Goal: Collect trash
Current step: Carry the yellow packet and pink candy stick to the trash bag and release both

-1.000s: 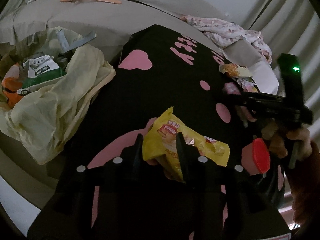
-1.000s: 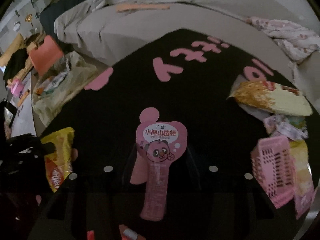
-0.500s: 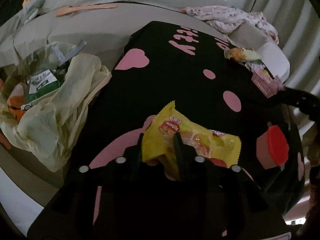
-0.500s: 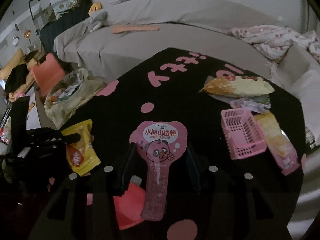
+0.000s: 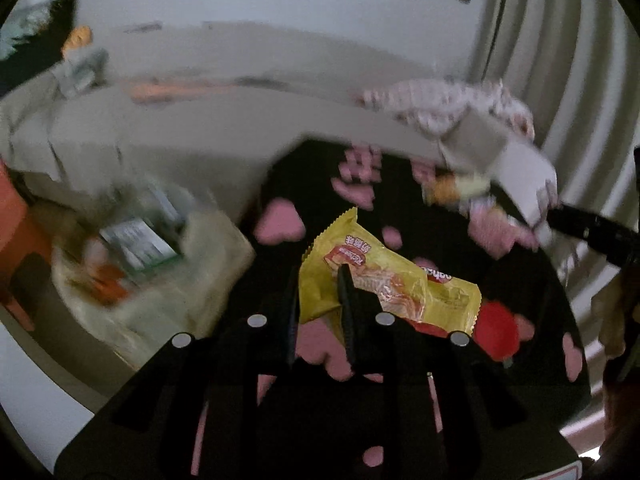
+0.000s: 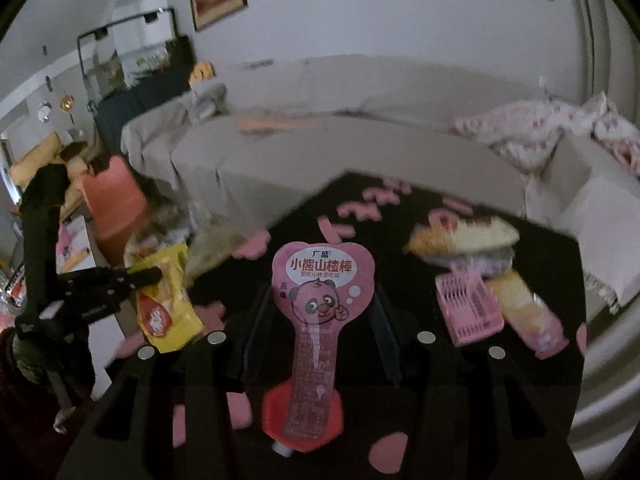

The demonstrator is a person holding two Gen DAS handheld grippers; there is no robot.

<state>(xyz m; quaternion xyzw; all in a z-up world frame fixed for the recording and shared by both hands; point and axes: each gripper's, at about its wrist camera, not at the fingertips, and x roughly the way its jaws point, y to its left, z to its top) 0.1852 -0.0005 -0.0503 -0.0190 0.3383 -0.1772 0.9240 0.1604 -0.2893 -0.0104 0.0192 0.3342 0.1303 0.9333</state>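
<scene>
My left gripper (image 5: 318,280) is shut on a yellow snack wrapper (image 5: 384,280) and holds it above the black table with pink hearts (image 5: 520,300). The wrapper and left gripper also show in the right wrist view (image 6: 164,304) at the left. My right gripper (image 6: 320,300) is shut on a pink panda-print snack pouch (image 6: 320,292), held upright above the table. The open yellowish trash bag (image 5: 152,264), with wrappers inside, sits left of the table, blurred.
On the table's right lie a pink basket (image 6: 468,308), several snack wrappers (image 6: 460,236) and a red-capped item (image 5: 496,328). A grey-covered sofa (image 6: 320,148) with a floral cloth (image 6: 540,128) runs behind. An orange stool (image 6: 112,200) stands at the left.
Both grippers have risen and tilted up with their wrappers; the wall and pictures are now in view. The left view is motion-blurred.
</scene>
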